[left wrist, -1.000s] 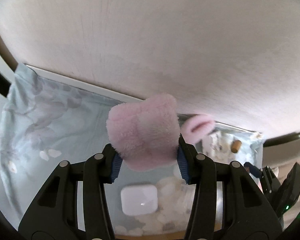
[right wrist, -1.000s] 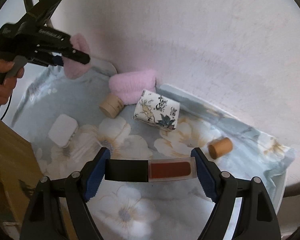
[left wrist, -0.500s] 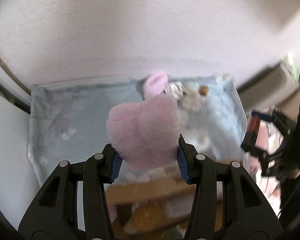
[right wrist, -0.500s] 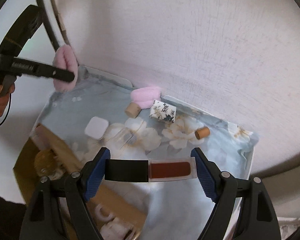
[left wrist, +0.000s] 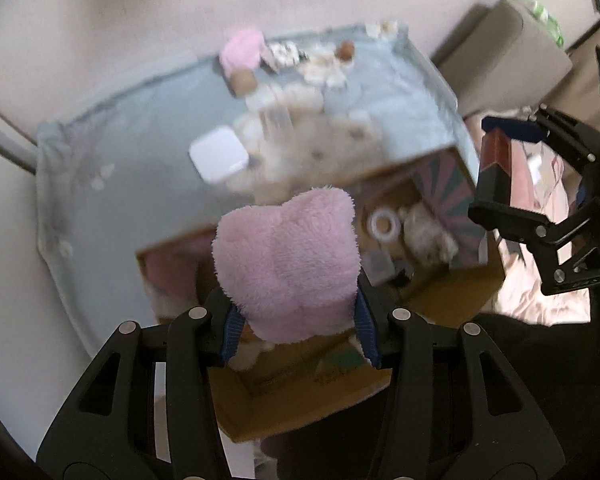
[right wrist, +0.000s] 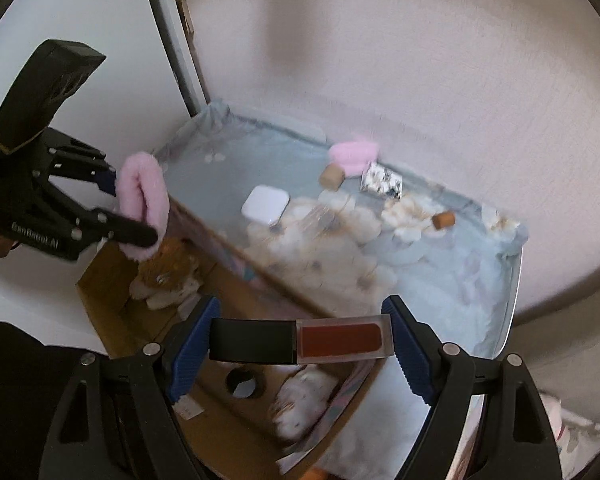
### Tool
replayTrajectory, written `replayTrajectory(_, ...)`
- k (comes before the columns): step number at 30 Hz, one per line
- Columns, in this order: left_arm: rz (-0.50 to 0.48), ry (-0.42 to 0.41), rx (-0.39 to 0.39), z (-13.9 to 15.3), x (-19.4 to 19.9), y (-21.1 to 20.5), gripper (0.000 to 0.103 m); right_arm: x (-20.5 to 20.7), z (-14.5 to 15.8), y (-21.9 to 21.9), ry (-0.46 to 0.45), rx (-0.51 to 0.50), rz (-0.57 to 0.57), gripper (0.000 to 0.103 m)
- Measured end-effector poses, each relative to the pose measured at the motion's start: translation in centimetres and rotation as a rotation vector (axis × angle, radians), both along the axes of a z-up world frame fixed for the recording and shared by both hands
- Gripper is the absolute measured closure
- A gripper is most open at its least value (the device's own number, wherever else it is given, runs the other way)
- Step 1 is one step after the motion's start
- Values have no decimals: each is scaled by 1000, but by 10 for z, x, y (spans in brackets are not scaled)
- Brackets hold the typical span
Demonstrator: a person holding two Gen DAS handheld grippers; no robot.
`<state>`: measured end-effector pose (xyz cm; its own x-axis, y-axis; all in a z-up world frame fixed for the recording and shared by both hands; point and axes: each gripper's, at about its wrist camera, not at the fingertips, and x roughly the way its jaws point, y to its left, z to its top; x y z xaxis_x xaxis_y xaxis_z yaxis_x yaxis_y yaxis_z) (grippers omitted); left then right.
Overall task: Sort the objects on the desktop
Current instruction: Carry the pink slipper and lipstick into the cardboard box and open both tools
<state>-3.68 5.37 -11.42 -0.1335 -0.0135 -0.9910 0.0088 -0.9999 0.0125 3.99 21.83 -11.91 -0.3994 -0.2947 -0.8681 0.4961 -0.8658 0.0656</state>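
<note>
My left gripper point(left wrist: 298, 330) is shut on a pink fluffy pad point(left wrist: 288, 264) and holds it above an open cardboard box point(left wrist: 300, 396); the pad also shows in the right wrist view point(right wrist: 142, 204). My right gripper point(right wrist: 300, 346) is shut on a lip gloss tube point(right wrist: 300, 340) with a black cap and dark red body, held crosswise over the same box point(right wrist: 112, 308). On the floral cloth point(right wrist: 440, 280) lie a white case point(right wrist: 265, 204), another pink fluffy piece point(right wrist: 354, 152), a patterned box point(right wrist: 382, 180) and two cork-like cylinders point(right wrist: 332, 176), point(right wrist: 444, 220).
The box holds soft toys point(right wrist: 164, 276), point(right wrist: 304, 404), a white ring point(left wrist: 384, 224) and small items. The table stands against a pale wall point(right wrist: 380, 60). A beige chair point(left wrist: 504, 56) and pink fabric point(left wrist: 540, 240) lie to the right.
Both grippers have pulled back from the table and now hang over the cardboard box, each still holding its object. The table items lie farther away.
</note>
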Motion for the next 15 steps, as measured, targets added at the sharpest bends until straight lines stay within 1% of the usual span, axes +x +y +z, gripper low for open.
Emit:
replayTrajectory(6, -17, -84, -20, -40, 16, 5, 59, 21, -19, -17, -47, 22, 13, 23)
replayTrajectory(9, -3, -117, -12, -57, 21, 3, 59, 28, -32, -22, -78, 27, 16, 23)
replayTrajectory(11, 10, -123, -12, -62, 23, 2, 59, 30, -41, -24, -105, 18, 9, 23)
replayTrajectory(15, 31, -125, -13, -65, 27, -1, 59, 34, -48, -24, -131, 9, -6, 23)
